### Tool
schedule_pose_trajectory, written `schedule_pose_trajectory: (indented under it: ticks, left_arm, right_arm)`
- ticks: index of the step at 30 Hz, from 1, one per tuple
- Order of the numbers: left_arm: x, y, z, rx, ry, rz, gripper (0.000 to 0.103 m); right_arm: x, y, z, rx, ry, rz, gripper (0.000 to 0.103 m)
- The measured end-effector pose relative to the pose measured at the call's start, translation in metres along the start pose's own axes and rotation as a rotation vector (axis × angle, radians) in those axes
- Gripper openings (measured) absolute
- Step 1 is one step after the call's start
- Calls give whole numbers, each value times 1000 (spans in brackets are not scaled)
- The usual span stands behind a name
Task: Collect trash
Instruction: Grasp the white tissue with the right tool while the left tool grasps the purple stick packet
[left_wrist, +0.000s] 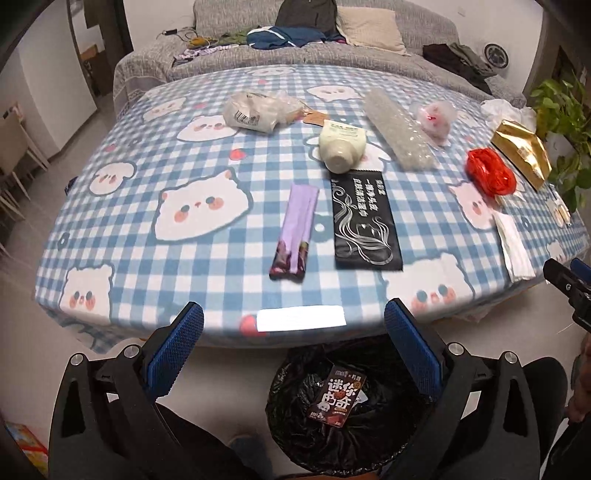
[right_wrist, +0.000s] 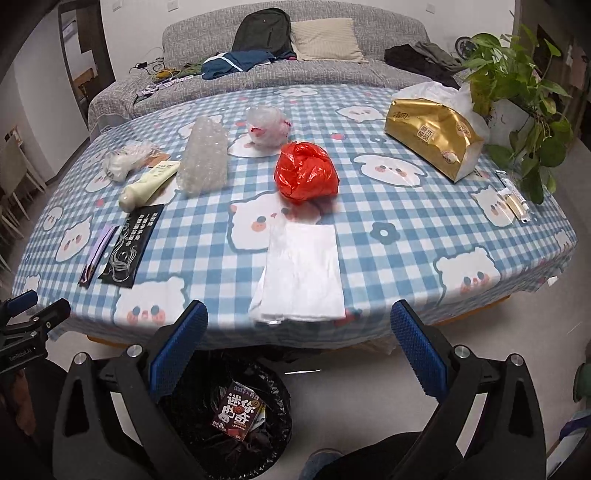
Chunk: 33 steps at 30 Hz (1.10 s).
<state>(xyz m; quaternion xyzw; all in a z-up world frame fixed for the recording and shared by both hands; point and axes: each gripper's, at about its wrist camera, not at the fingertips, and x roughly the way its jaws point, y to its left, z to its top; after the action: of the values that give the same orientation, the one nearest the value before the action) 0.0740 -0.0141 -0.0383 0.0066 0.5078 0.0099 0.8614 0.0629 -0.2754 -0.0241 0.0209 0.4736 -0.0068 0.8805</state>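
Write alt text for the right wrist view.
The open right gripper hovers over a black-lined trash bin at the edge of a checked table strewn with trash: white tissue, red bag, gold tissue pack.

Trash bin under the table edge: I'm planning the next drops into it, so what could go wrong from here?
The trash bin sits partly under the table's overhang, so a piece released early may land on the floor. The flat white tissue offers little for the open right gripper to pinch. The gold tissue pack could be binned by mistake.
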Motion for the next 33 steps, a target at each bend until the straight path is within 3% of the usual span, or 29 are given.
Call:
schedule_pose_trajectory:
  ticks: [11, 19, 28, 33]
  left_arm:
    - [38, 14, 39, 1, 50, -7, 95]
    - [56, 18, 58, 0, 94, -18, 95]
    - [76, 13, 62, 15, 141, -25, 82]
    - [79, 7, 61, 36, 155, 1, 69]
  right_arm:
    - [42, 3, 37, 14, 65, -19, 95]
    - [63, 3, 46, 22, 144, -32, 87]
    - [80, 0, 41, 37, 227, -41, 70]
    - [85, -2, 37, 43, 262, -39, 56]
